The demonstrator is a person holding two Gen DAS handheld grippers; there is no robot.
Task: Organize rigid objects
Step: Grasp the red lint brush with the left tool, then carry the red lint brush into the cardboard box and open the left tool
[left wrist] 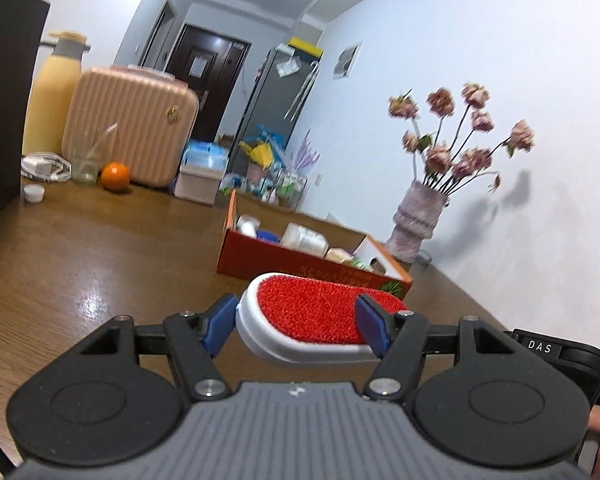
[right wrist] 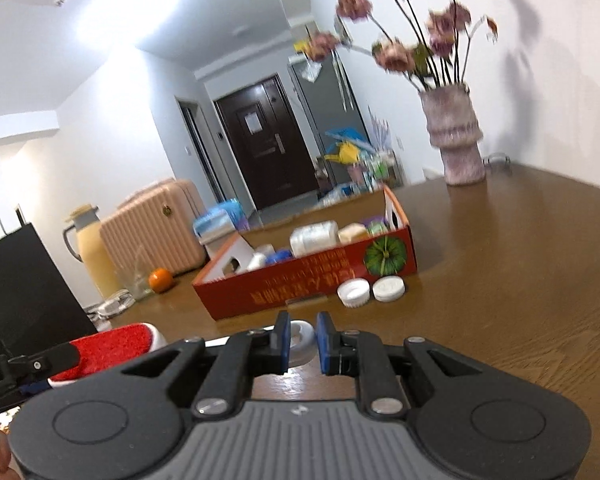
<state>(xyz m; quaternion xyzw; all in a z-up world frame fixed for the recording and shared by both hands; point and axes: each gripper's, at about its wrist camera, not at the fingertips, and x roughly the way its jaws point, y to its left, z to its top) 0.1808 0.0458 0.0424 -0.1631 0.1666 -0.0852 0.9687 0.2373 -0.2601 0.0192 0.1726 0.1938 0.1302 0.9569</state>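
My left gripper (left wrist: 296,308) is shut on a lint brush (left wrist: 316,316) with a red bristle face and a white body, held across the jaws above the wooden table (left wrist: 100,280). The same brush (right wrist: 112,340) shows at the lower left of the right wrist view. My right gripper (right wrist: 303,322) is shut on a small white round piece (right wrist: 302,342), which is partly hidden by the pads. Ahead lies an open red cardboard box (left wrist: 300,270) with white bottles and jars inside; this box (right wrist: 300,288) appears nearer in the right wrist view.
Two white caps (right wrist: 354,293) (right wrist: 388,288) lie in front of the box. A vase of dried roses (right wrist: 458,148) stands by the wall. At the far left are a pink case (left wrist: 132,128), an orange (left wrist: 116,176), a glass (left wrist: 85,160), a yellow flask (left wrist: 54,92) and a black bag (left wrist: 4,100).
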